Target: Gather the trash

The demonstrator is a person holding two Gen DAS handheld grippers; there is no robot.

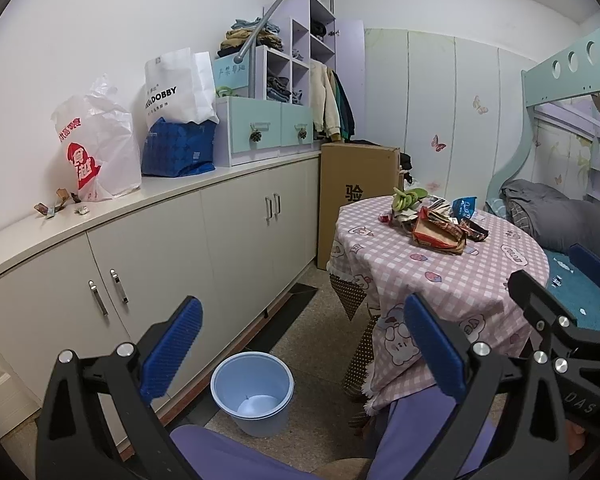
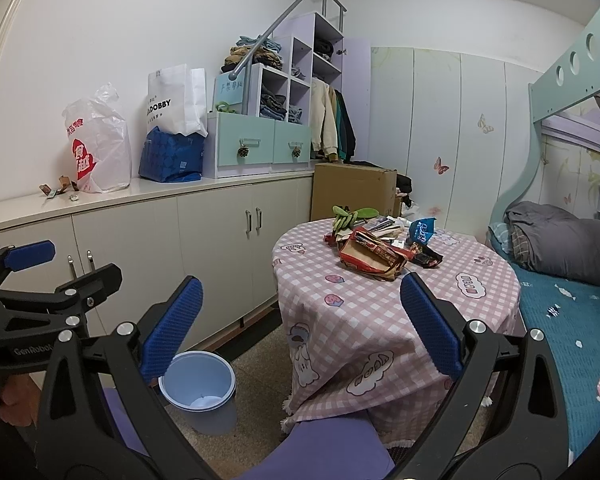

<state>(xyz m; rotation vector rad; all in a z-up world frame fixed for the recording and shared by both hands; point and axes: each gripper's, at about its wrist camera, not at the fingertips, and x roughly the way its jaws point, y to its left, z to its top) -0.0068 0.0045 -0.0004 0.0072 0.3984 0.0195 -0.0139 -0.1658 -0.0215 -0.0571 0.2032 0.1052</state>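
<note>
A seated person's purple-clad knees (image 1: pixel 228 452) fill the foreground, with the left gripper (image 1: pixel 300 356) and the right gripper (image 2: pixel 300 326) held above them, each with its blue-padded fingers (image 2: pixel 172 326) spread wide apart and holding nothing. On the floor just beyond the knees stands a light blue bin (image 1: pixel 254 394), beside the cream cabinets (image 1: pixel 148 264). The trash, a heap of crumpled snack wrappers (image 2: pixel 374 258), lies on the round table (image 2: pixel 380 312) draped in a pink checked cloth, near a bunch of green bananas (image 2: pixel 346 216). More small wrappers (image 1: pixel 56 208) dot the cabinet top beside a white plastic bag (image 1: pixel 100 148).
</note>
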